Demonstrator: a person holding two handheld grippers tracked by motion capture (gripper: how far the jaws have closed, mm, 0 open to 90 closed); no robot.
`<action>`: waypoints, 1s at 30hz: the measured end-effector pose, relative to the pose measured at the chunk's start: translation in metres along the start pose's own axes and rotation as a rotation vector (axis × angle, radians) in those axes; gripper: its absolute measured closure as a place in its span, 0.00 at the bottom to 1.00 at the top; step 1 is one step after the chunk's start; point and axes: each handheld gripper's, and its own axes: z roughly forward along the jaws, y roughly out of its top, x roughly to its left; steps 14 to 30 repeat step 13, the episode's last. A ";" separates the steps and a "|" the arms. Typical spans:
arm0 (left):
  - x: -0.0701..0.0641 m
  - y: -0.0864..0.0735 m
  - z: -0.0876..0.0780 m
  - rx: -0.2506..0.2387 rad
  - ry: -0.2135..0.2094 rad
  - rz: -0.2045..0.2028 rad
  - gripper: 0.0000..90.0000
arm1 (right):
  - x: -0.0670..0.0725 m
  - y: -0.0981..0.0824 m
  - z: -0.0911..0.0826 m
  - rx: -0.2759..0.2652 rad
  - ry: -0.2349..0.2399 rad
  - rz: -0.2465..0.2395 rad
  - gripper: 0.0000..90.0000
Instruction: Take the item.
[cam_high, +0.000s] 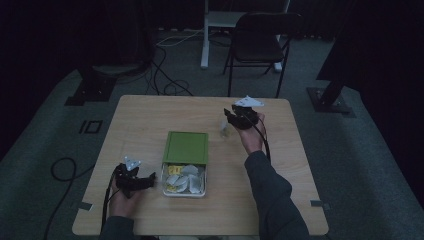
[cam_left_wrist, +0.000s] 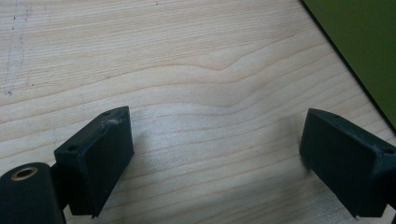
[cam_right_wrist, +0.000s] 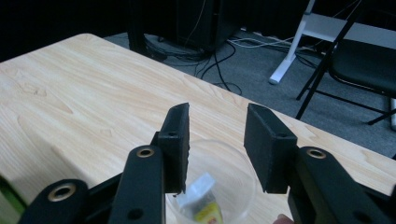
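A clear plastic cup (cam_right_wrist: 236, 184) stands on the wooden table (cam_high: 145, 120), with a tea bag (cam_right_wrist: 201, 198) inside it. My right gripper (cam_right_wrist: 217, 142) hovers just above the cup's rim, jaws apart and nothing pressed between them. From above, the right gripper (cam_high: 228, 115) sits right of centre beside the cup (cam_high: 224, 128). An open tin (cam_high: 202, 189) of several tea bags lies near the front, its green lid (cam_high: 186, 147) just behind it. My left gripper (cam_high: 152, 178) rests left of the tin, wide open over bare wood (cam_left_wrist: 215, 140), holding nothing.
The green lid's corner (cam_left_wrist: 364, 46) lies to the upper right of the left gripper's jaws. Beyond the table's far edge stand a black folding chair (cam_high: 260, 42), a white desk leg (cam_high: 205, 45) and cables (cam_high: 170, 85) on the grey carpet. The room is dim.
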 end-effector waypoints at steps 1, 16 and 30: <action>0.000 0.000 0.000 0.000 0.000 0.000 0.12 | 0.000 -0.001 -0.002 0.004 -0.004 -0.005 0.65; 0.000 0.000 0.000 0.000 0.000 0.000 0.12 | 0.005 -0.016 -0.022 0.061 0.031 -0.045 0.61; 0.000 0.000 0.000 0.000 0.000 0.000 0.12 | 0.005 -0.016 -0.022 0.061 0.031 -0.045 0.61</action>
